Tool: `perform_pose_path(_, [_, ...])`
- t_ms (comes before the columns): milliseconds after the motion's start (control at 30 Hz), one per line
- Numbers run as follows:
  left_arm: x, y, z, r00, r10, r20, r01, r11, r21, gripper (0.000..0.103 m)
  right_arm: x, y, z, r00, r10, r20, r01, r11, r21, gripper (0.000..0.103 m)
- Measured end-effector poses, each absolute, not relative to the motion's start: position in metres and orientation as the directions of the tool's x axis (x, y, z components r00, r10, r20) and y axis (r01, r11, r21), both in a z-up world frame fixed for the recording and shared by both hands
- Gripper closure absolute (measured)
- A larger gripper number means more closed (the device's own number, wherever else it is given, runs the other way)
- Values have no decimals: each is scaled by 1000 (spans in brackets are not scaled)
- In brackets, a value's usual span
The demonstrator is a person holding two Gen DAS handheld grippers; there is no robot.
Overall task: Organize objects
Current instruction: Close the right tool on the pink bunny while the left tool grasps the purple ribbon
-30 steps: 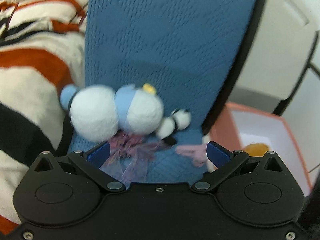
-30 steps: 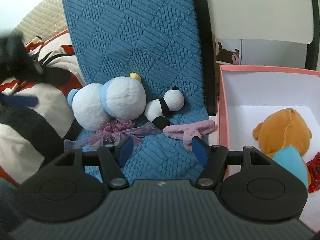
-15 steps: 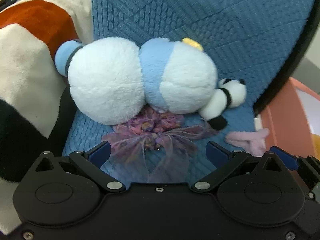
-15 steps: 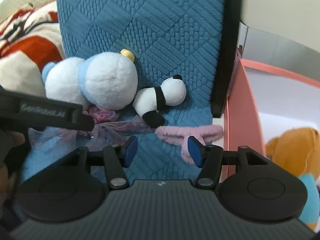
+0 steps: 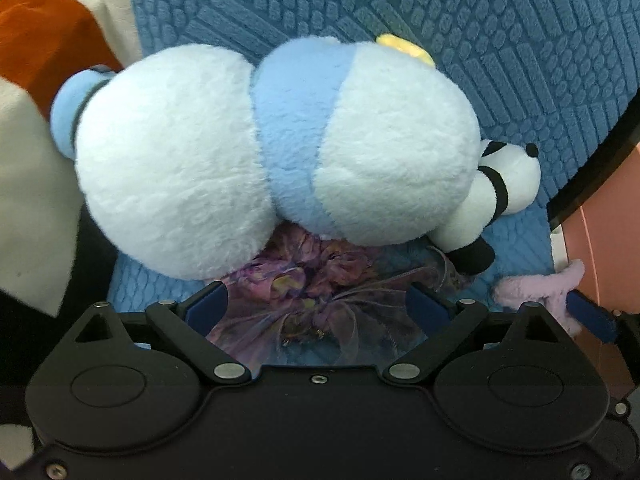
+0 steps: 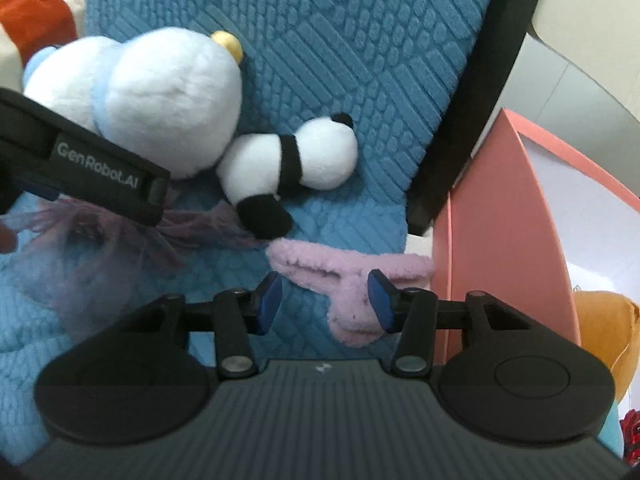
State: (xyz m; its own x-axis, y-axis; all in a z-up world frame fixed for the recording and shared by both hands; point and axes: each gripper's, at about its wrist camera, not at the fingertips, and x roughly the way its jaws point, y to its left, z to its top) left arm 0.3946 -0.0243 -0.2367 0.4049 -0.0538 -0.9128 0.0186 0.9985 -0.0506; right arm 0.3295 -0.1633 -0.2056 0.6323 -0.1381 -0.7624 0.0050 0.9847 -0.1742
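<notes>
A white and light-blue plush (image 5: 272, 152) lies on the blue quilted cushion (image 5: 480, 20), with a small panda plush (image 5: 492, 196) at its right and a purple gauzy scrunchie (image 5: 312, 288) in front. My left gripper (image 5: 316, 306) is open, its pads on either side of the scrunchie. In the right wrist view the panda (image 6: 292, 160) lies above a pink fuzzy band (image 6: 348, 276). My right gripper (image 6: 325, 300) is open, with the band's lower loop between its pads. The left gripper's body (image 6: 88, 168) shows at that view's left.
A pink box (image 6: 508, 232) with a white inside stands right of the cushion and holds an orange plush (image 6: 604, 328). A striped orange, white and black blanket (image 5: 36, 140) lies left of the cushion. A black frame edge (image 6: 476, 92) borders the cushion.
Both grippers have moved forward and down toward the cushion. The left one has closed in on the scrunchie, the right one on the pink band. Both stay open.
</notes>
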Motion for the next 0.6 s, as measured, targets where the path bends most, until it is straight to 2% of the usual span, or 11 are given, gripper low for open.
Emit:
perform_pose_path(267, [409,-31,-253,371,-7,-929,14,1000,-2,20,336,-170,-206,643,-152,-750,21,983,-181,54])
perform_pose_path(367, [411,-31,-256,371,3,-929,4,1000,4,26,340,-171,-204,643,-158,-749,21,982,-188,63])
perform_pose_path(433, [411,-32,-258,374,8,-928,1,1000,9,29,340,-169,-203,647,-178,-741,26,977,-212,76])
perform_pose_path(500, [409,-33,-258,375,7,-927,11,1000,12,34,338,-168,-203,651,-204,-731,42,971,-234,84])
perform_pose_path(567, [407,-33,-258,376,5,-926,12,1000,10,41,337,-169,-202,652,-199,-731,47,974,-224,88])
perform_pose_path(600, [406,-32,-257,377,1,-926,8,1000,4,50,337,-169,-202,651,-198,-733,49,974,-219,89])
